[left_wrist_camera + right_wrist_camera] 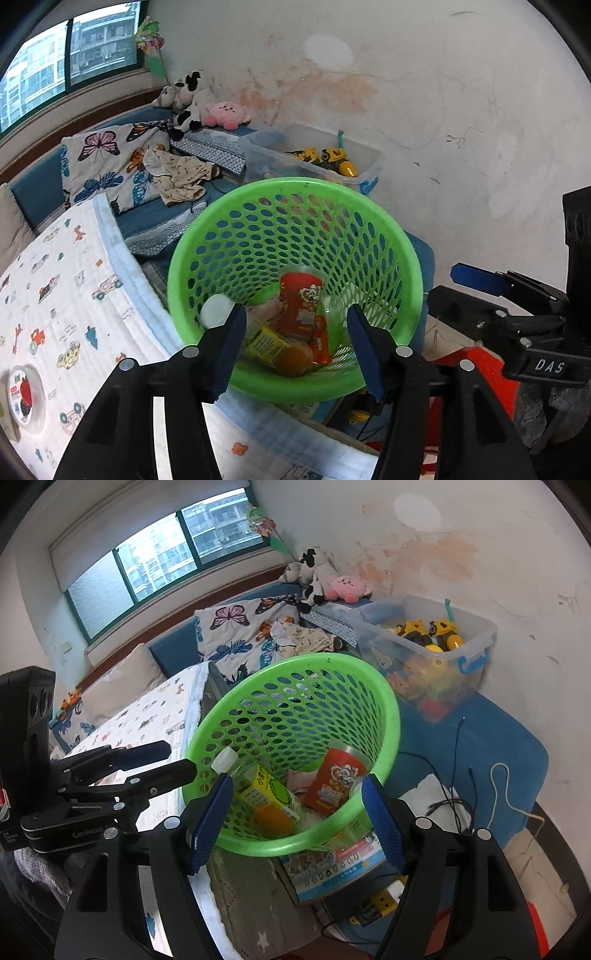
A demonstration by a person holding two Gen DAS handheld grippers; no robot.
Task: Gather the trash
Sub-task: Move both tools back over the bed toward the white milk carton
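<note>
With both grippers (pixel 295 332) (pixel 297 805) open and empty over the basket (pixel 295 387), withdraw clear of the rim, then fetch the cup (pixel 26 398).

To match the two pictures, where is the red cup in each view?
Left wrist: red cup low centre, inside the green basket, between the gripper fingers.
Right wrist: red cup right of centre in the basket, beside the bottle.
Shared landmark: pink plush by the wall.
</note>
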